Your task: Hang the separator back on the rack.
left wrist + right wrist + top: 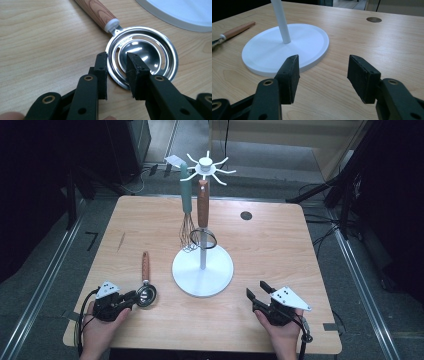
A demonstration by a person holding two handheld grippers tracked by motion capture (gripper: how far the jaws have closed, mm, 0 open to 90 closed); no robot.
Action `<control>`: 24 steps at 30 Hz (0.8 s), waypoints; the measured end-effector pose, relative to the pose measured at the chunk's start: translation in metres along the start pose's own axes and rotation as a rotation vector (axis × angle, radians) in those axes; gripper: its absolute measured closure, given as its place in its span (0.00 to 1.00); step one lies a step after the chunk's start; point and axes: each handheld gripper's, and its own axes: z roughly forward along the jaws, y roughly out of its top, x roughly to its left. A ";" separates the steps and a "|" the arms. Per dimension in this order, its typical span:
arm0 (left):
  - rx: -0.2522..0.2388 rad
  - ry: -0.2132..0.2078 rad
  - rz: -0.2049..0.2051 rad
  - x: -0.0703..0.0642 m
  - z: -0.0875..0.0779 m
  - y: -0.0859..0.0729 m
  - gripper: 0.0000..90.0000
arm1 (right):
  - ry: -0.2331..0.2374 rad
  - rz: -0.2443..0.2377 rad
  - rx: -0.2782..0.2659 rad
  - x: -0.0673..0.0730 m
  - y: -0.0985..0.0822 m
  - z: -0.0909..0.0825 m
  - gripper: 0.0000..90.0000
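While our left tongs are pinched on the rim of the egg separator, one black jaw sits outside the steel ring and the other inside its slotted bowl, so the thin metal edge is clamped between the pads. We see the separator lying flat on the wooden table, its wood-grain handle pointing away from us and its round head at the near left, just beside the white base of the utensil stand but not touching it.

Our right tongs are spread about halfway with nothing between the jaws, held above bare table at the near right, facing the stand's base.

We can make out a small stamped mark on the separator's ring near the neck, but it is too small for us to read.

On the stand's hooks hang a whisk with a green handle and a brown-handled utensil with a ring head, both dangling beside the white pole. The separator's bowl holds nothing.
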 end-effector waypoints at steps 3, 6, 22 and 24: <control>0.016 -0.025 0.006 -0.002 -0.003 -0.001 0.80 | 0.004 -0.006 -0.001 0.001 0.000 0.001 0.50; 0.017 -0.066 0.040 -0.003 -0.005 -0.001 0.73 | 0.008 -0.001 0.002 0.002 0.000 0.002 0.50; 0.033 -0.117 0.036 -0.011 0.008 0.005 0.76 | 0.057 -0.020 0.017 0.017 0.000 0.012 0.50; 0.037 -0.122 0.046 -0.016 0.008 0.004 0.75 | 0.066 -0.016 0.017 0.020 0.000 0.012 0.50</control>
